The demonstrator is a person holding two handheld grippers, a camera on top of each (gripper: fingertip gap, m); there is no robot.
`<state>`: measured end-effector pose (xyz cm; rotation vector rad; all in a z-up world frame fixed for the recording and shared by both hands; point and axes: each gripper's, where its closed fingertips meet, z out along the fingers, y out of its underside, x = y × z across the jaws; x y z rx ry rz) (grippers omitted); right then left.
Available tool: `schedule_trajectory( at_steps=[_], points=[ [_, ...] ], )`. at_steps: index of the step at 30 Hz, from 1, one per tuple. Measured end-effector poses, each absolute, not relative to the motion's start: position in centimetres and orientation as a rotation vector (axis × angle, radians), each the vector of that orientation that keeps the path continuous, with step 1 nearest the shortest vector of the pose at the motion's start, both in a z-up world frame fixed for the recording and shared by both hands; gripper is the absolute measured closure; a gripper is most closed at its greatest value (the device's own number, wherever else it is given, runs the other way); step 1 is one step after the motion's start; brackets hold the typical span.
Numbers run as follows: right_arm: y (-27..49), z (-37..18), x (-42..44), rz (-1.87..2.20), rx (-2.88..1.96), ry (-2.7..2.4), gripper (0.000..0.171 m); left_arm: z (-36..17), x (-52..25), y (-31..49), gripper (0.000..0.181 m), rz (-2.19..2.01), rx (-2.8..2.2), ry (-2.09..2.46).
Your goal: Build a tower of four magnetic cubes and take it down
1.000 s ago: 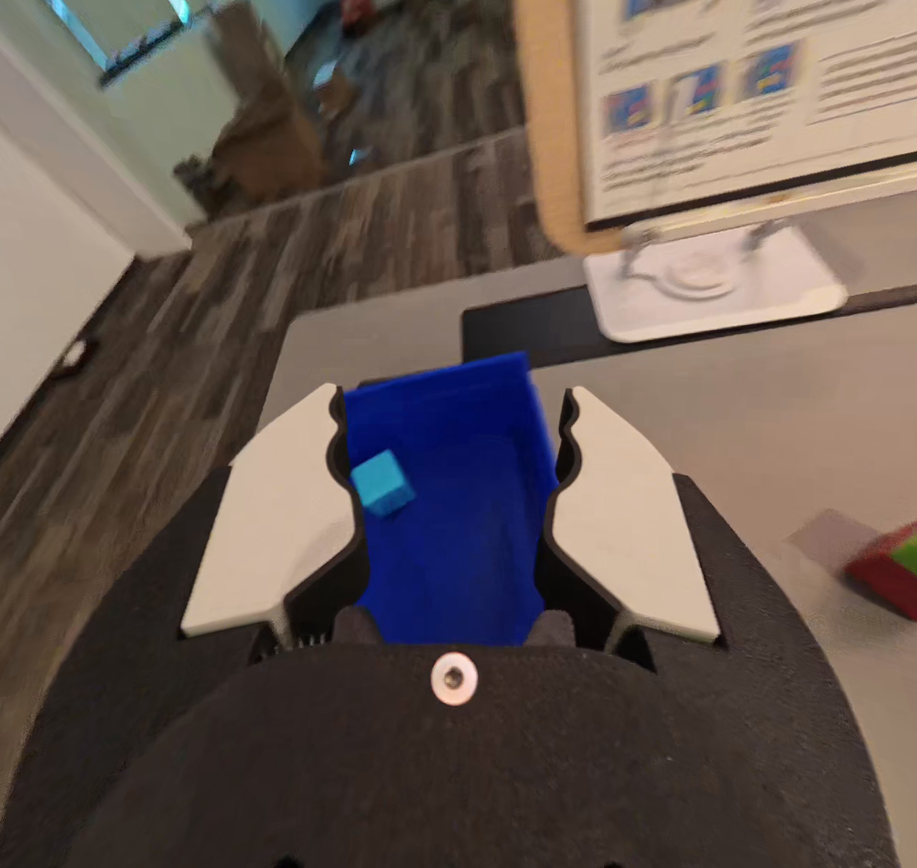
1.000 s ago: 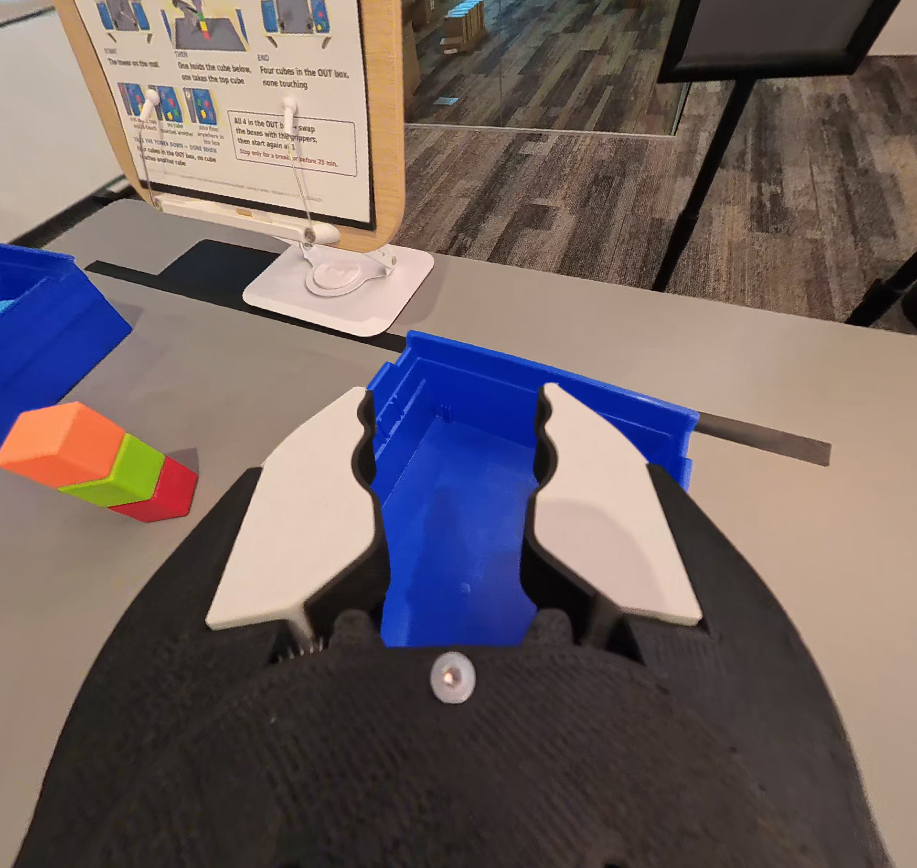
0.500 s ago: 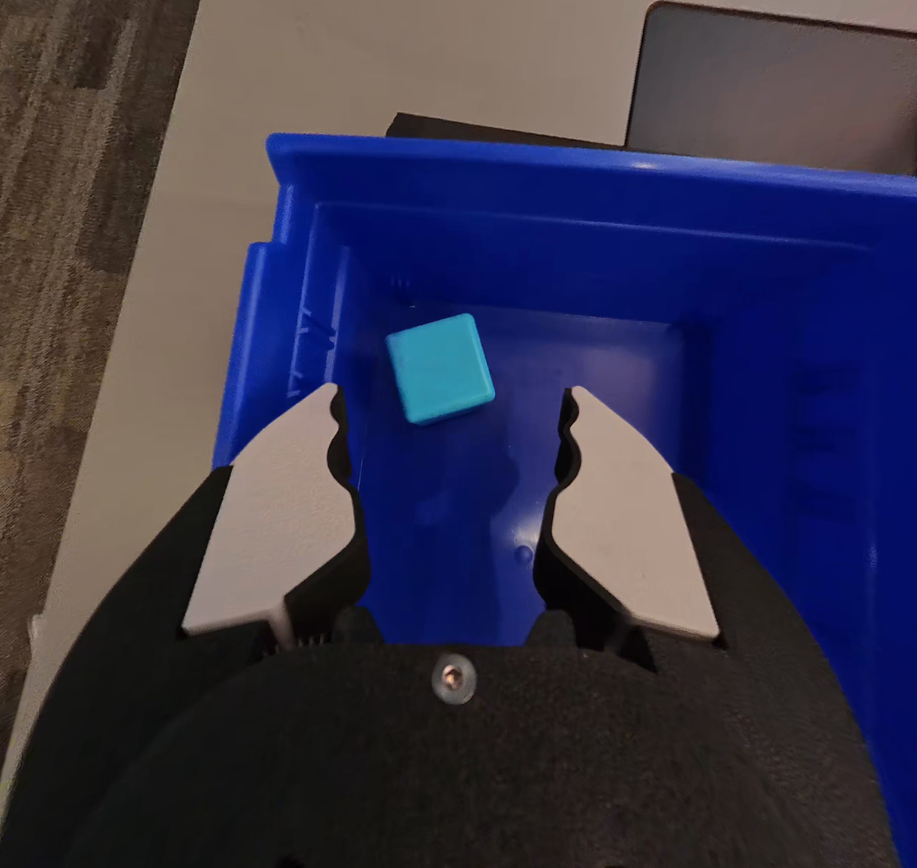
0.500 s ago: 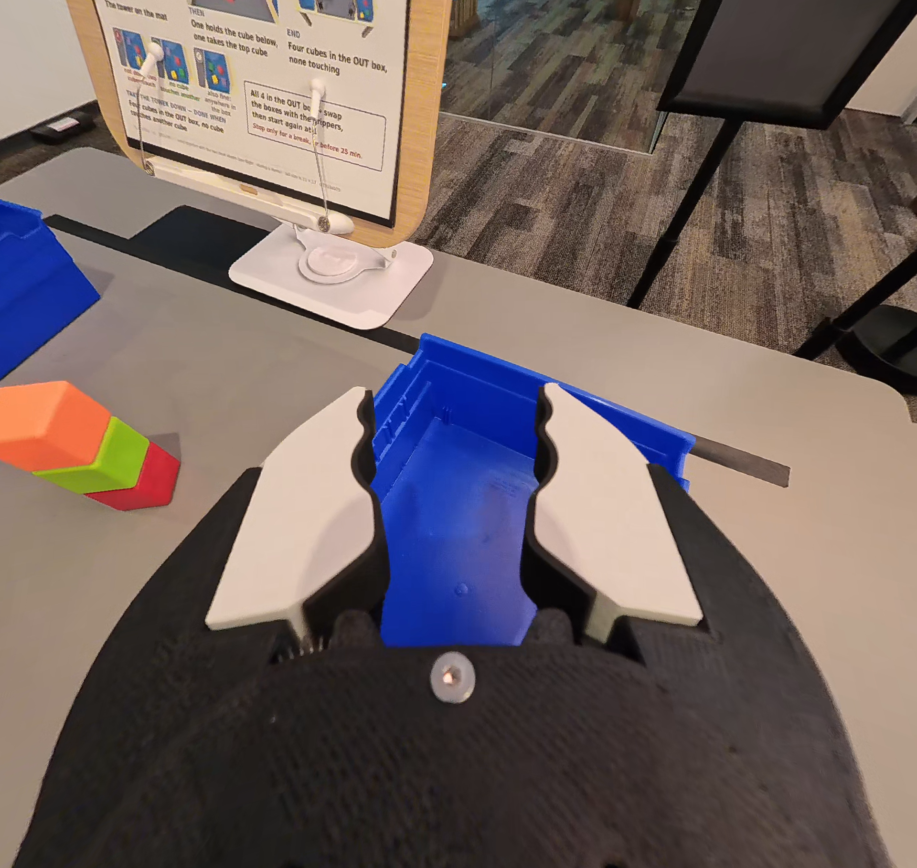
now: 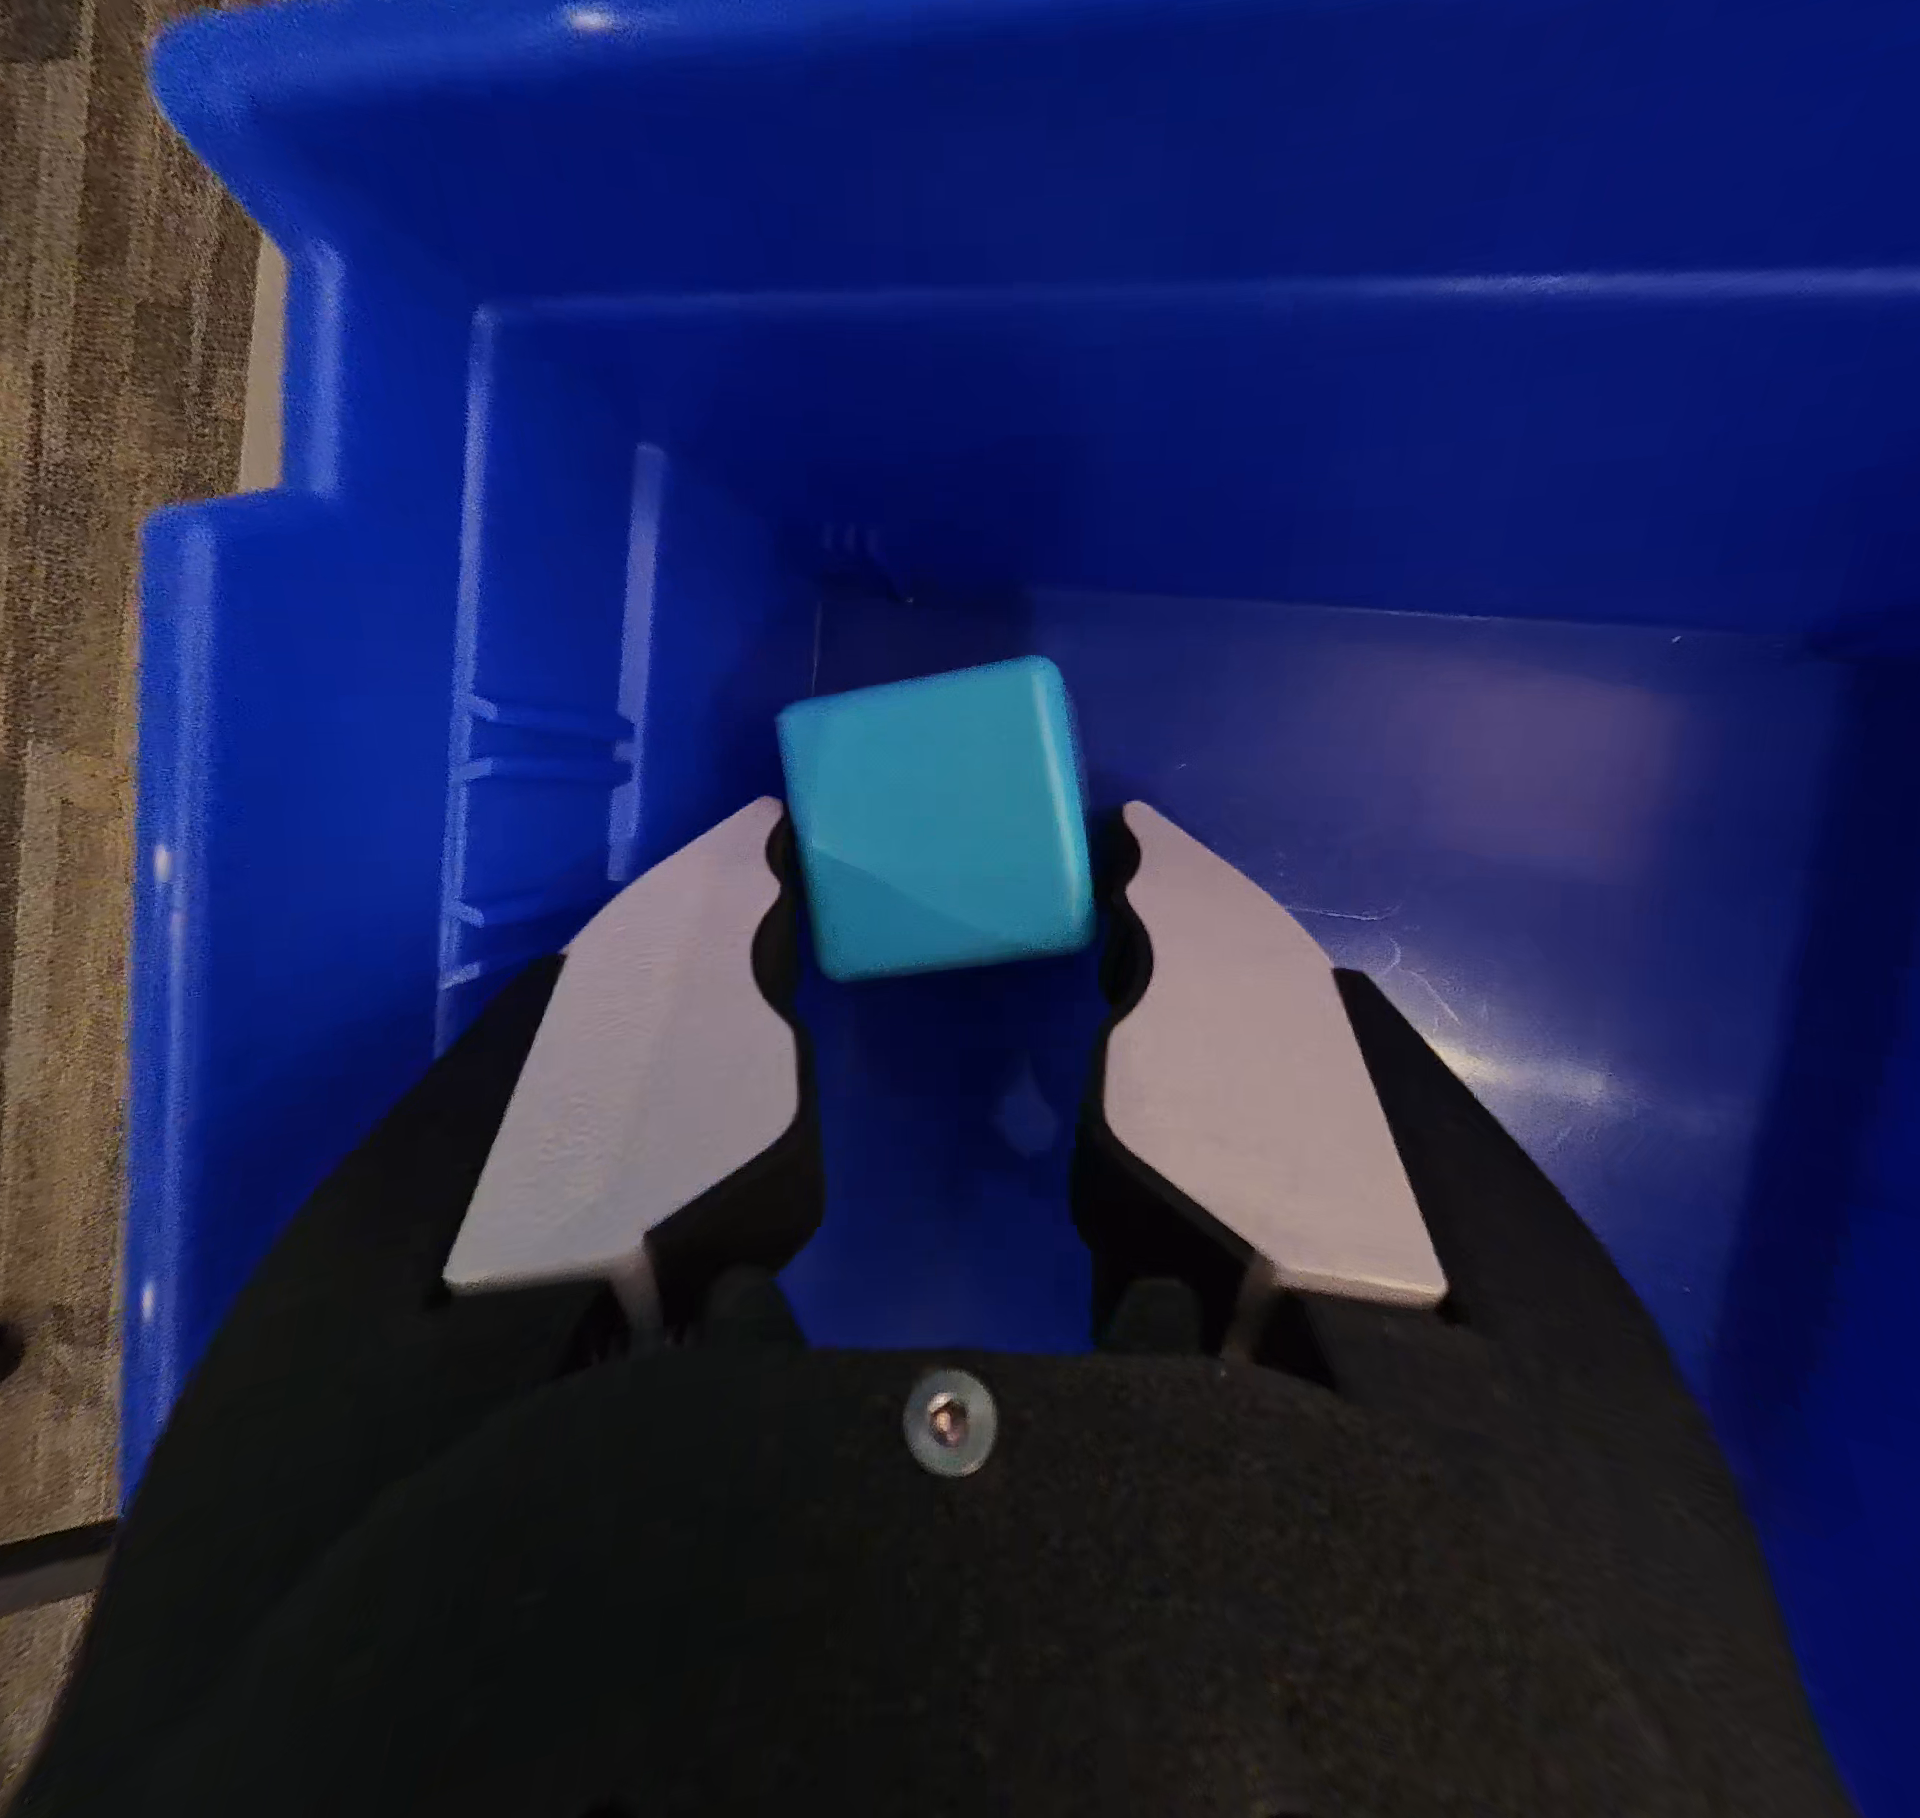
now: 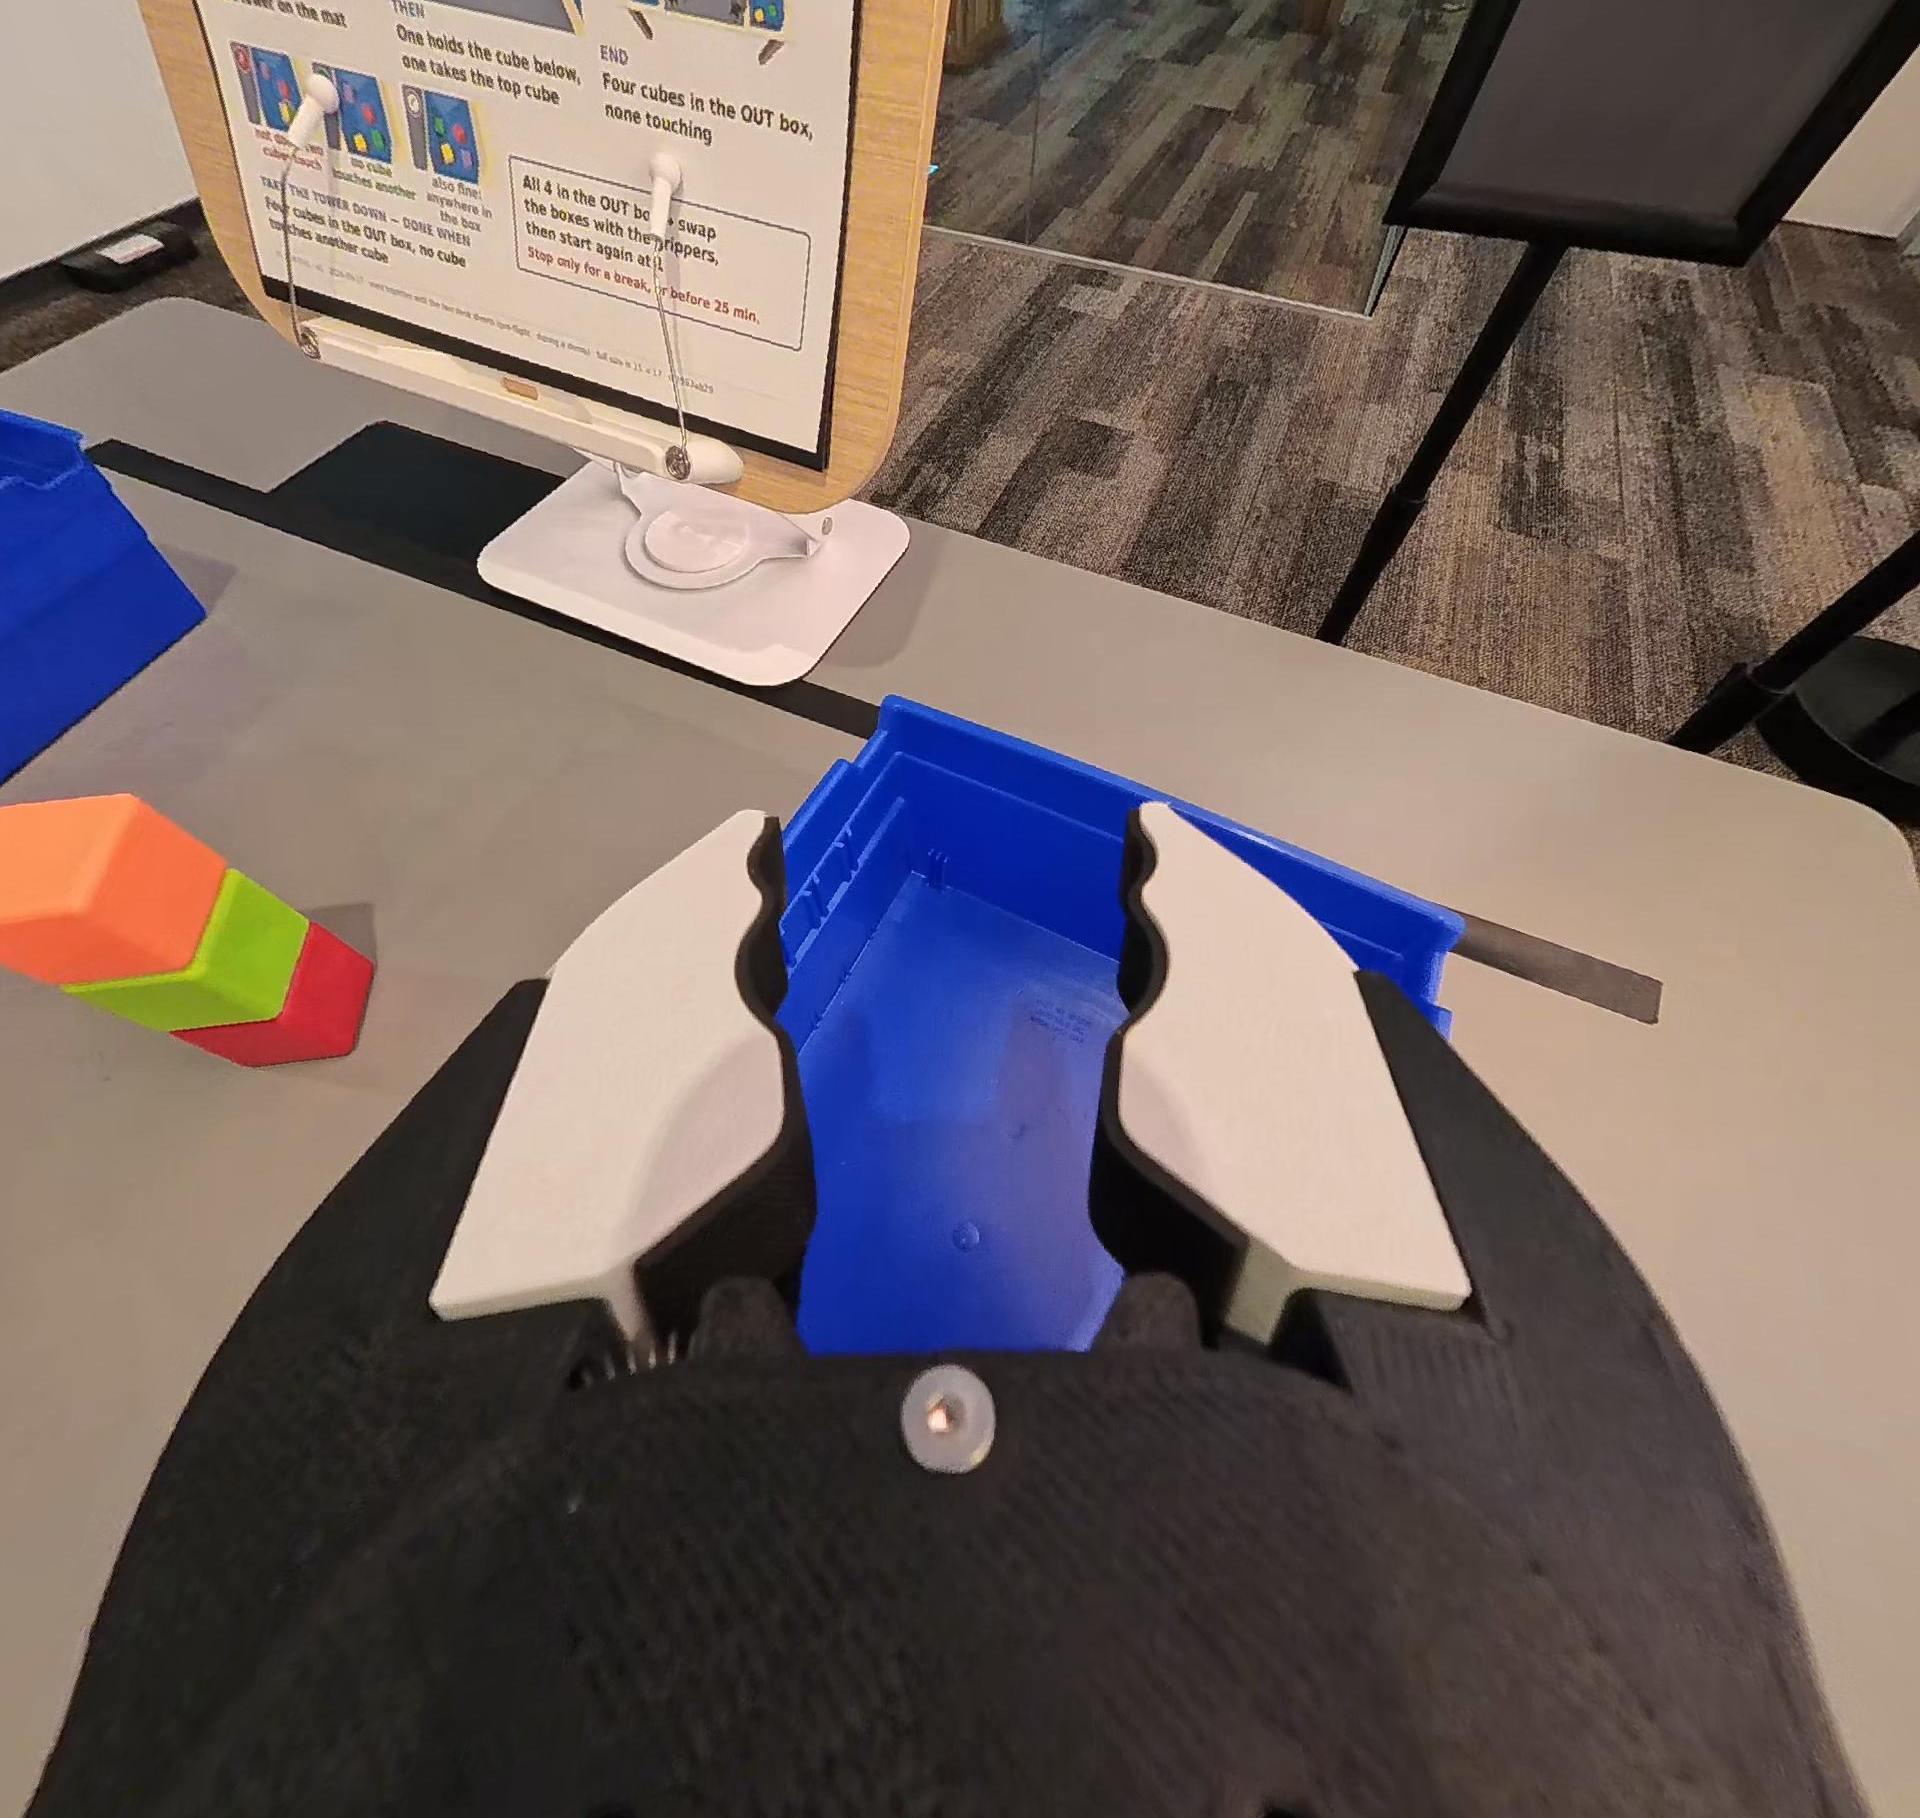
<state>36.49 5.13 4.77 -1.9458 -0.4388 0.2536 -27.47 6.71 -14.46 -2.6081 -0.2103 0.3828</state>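
The left gripper [image 5: 943, 812] reaches into a blue bin [image 5: 1039, 158], its fingertips flanking the teal cube [image 5: 935, 818] (contact hard to confirm). The right gripper [image 6: 948, 818] hangs wide open over another bin [image 6: 956, 1093]; at 9 o'clock, the three-cube stack [image 6: 177, 927] is cropped.

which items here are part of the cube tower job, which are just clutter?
Job:
- teal cube, between the left claw fingers, inside a blue bin
- orange/green/red stack on the table
- second blue bin, no cubes visible, below the open right claw

Clutter:
- instruction board on its white stand
- black floor stand
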Motion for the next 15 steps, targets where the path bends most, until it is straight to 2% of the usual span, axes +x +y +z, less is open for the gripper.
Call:
schedule_trajectory(
  at_steps=[4, 7, 15],
  points=[
    [5.3, 4.4, 36.4, 0.249, -1.957, -0.446, 0.108, -13.5, -27.5, 6.5, 0.127, 0.395, -2.567, -0.181],
    [5.3, 4.2, 36.3, 0.240, -1.961, -0.454, 0.108, -10.4, -27.2, 6.2, 0.127, 0.451, -2.458, -0.155],
    [5.0, 4.8, 35.9, 0.226, -1.935, -0.477, 0.108, 5.6, -20.7, 3.6, 0.128, 0.543, -1.972, -0.033]
  ],
)
